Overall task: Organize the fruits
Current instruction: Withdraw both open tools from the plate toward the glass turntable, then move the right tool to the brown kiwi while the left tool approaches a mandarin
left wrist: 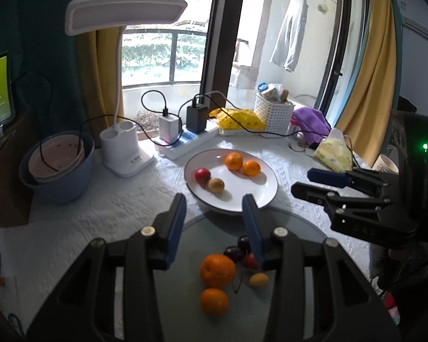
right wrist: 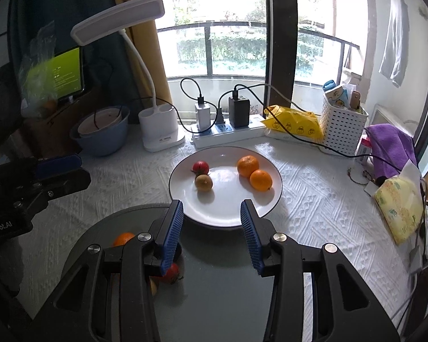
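Left wrist view shows the fruits in two groups. On the dark round tray (left wrist: 191, 228), close under the left tongs (left wrist: 214, 208), lie two oranges (left wrist: 216, 270), some dark cherries (left wrist: 236, 252), a red fruit and a small yellow fruit (left wrist: 258, 280). Farther off, on the white plate (left wrist: 259, 196), sit two more oranges (left wrist: 234, 161), a red fruit (left wrist: 202, 174) and a brownish one (left wrist: 215, 185). The left tongs are spread apart with nothing between them, and the tray fruits lie just below and a bit to the right of their tips, so I think this hand is the nearer one for the next pick. The fruits are mostly round, so no side looks better to grab than another. The right tongs (right wrist: 211, 213) are spread too, holding nothing; in the right wrist view they point at the near rim of the plate (right wrist: 222, 219), and the tray fruits hide low on their left, partly behind one finger. The plate touches or overlaps the tray's far edge. All this rests on a white bumpy cloth over the surface (left wrist: 100, 205), with a desk lamp (left wrist: 125, 154), a blue bowl (left wrist: 57, 182) and a power strip (left wrist: 185, 145) behind.
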`<state>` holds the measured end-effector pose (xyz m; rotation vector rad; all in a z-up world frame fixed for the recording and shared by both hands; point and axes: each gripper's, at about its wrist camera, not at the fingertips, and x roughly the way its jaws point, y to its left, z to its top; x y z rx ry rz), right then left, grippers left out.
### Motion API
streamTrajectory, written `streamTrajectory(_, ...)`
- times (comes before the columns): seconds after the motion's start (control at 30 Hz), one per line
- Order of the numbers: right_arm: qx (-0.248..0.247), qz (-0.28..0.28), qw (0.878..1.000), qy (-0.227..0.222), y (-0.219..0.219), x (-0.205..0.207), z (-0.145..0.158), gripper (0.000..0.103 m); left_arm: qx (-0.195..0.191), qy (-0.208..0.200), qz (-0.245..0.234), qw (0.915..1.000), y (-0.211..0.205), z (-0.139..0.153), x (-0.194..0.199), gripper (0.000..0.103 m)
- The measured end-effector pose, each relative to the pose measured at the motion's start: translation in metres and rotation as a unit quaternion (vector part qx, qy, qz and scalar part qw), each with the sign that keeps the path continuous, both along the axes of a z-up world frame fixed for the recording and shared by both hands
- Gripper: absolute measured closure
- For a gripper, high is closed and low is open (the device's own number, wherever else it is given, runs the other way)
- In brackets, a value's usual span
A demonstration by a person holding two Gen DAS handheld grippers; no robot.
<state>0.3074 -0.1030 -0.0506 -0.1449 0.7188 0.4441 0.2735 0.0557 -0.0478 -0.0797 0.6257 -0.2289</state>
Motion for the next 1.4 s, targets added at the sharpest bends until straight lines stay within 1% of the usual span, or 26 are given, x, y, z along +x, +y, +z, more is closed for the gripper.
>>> streamTrajectory(0.2, -0.003, 0.006, 1.000, 0.007, 0.005, -0.013, -0.007, 0.059, -0.002, 0.003, 0.006, 1.0000, 0.003, -0.008, -0.017, 0.061)
streamTrajectory(0.7, -0.016, 0.029, 0.999, 0.038, 0.021, -0.042, -0.039, 0.059, -0.011, 0.023, 0.019, 0.9995, 0.010, -0.040, -0.045, 0.061)
streamTrajectory(1.03, -0.027, 0.059, 0.995, 0.073, 0.038, -0.051, -0.065, 0.059, -0.020, 0.050, 0.029, 0.9982, 0.016, -0.066, -0.052, 0.061)
streamTrajectory(1.23, -0.032, 0.070, 0.993, 0.086, 0.044, -0.052, -0.074, 0.059, -0.022, 0.068, 0.029, 0.9970, 0.016, -0.082, -0.053, 0.061)
streamTrajectory(1.4, -0.037, 0.081, 0.992, 0.094, 0.050, -0.053, -0.080, 0.059, -0.023, 0.079, 0.023, 0.9963, 0.012, -0.090, -0.053, 0.061)
